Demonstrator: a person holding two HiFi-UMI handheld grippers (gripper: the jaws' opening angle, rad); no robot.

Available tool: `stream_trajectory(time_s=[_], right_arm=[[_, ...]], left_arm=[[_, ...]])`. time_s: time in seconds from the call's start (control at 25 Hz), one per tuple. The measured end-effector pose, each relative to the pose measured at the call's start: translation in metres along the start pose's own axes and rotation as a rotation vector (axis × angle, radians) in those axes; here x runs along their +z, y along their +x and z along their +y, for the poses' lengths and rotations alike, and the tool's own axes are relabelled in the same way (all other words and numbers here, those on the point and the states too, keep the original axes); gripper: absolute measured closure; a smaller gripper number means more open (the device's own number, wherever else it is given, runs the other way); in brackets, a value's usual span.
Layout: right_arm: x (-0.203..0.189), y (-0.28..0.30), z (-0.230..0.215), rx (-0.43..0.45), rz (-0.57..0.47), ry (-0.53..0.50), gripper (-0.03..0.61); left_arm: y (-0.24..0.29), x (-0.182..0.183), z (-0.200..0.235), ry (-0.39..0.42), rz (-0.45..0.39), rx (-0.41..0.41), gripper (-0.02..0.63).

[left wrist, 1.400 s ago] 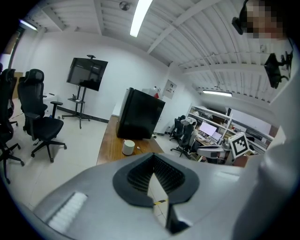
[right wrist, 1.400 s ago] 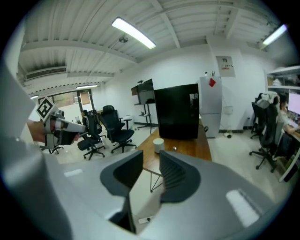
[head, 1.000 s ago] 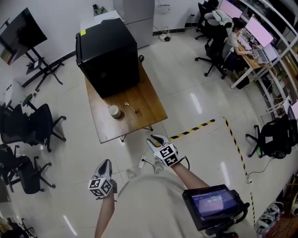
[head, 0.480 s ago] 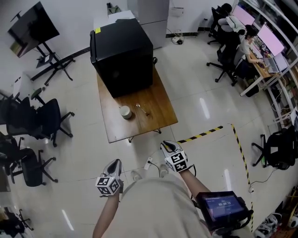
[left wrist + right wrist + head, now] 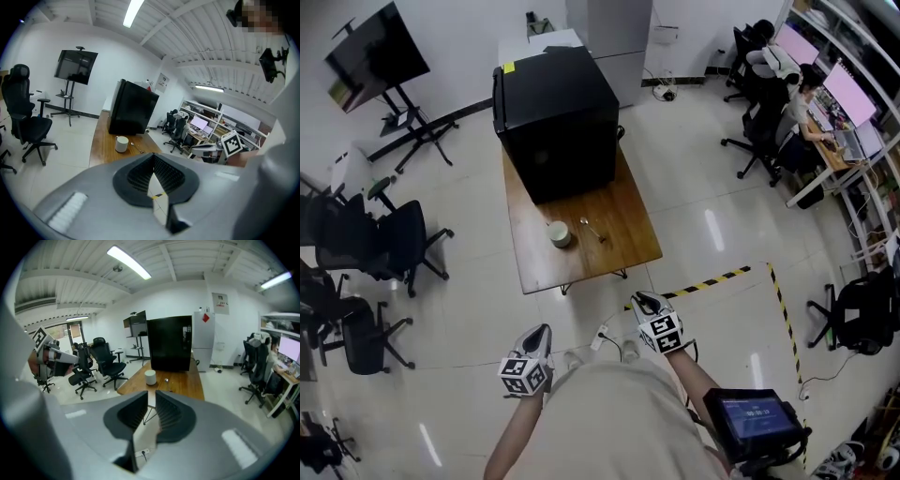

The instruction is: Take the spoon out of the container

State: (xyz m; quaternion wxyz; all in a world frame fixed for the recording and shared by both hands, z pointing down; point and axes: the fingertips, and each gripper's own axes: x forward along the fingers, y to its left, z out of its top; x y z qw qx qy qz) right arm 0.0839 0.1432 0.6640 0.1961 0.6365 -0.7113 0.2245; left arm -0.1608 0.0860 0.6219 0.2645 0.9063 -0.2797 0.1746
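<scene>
The spoon (image 5: 592, 228) lay flat on the wooden counter (image 5: 581, 267), just beside the white container (image 5: 560, 234) and apart from it, as far as its small size let me tell; nothing stuck out of the container; so the removal looked already done, and the step in hand seemed to be standing off with both tools at rest. The left hand-held gripper (image 5: 540, 334) had its jaws pressed together on nothing; the right hand-held gripper (image 5: 643, 302) had just been closing its jaws and they were together too, with nothing between them; both hung close to the person's body, well apart from the counter. Doing this well probably meant holding the two grippers low and steady, pointed toward the counter; if the spoon needed another touch, the person would have had to walk back up first.

A big black cabinet (image 5: 558, 117) filled the far end of the counter; office chairs (image 5: 389, 244) crowded its left side; a power strip (image 5: 600, 336) and its cord lay on the floor right before the person's feet, a likely thing to trip on; striped floor tape (image 5: 712, 279) ran to the right.
</scene>
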Motion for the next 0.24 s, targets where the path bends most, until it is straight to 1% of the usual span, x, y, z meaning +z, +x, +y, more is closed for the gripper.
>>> stream_trajectory(time_s=[0.12,0.24], right_arm=[[0.0113,0.0028,-0.0017,-0.005,-0.017,-0.009,0.532],[0.0119,0.0042,0.0009,-0.008,-0.016,-0.005,0.532]], left_arm=[[0.0005,0.0061,0.0041,0.0,-0.014,0.001,0.617],[-0.0044,-0.0003,0.0066,-0.012,-0.006,0.007,0.617]])
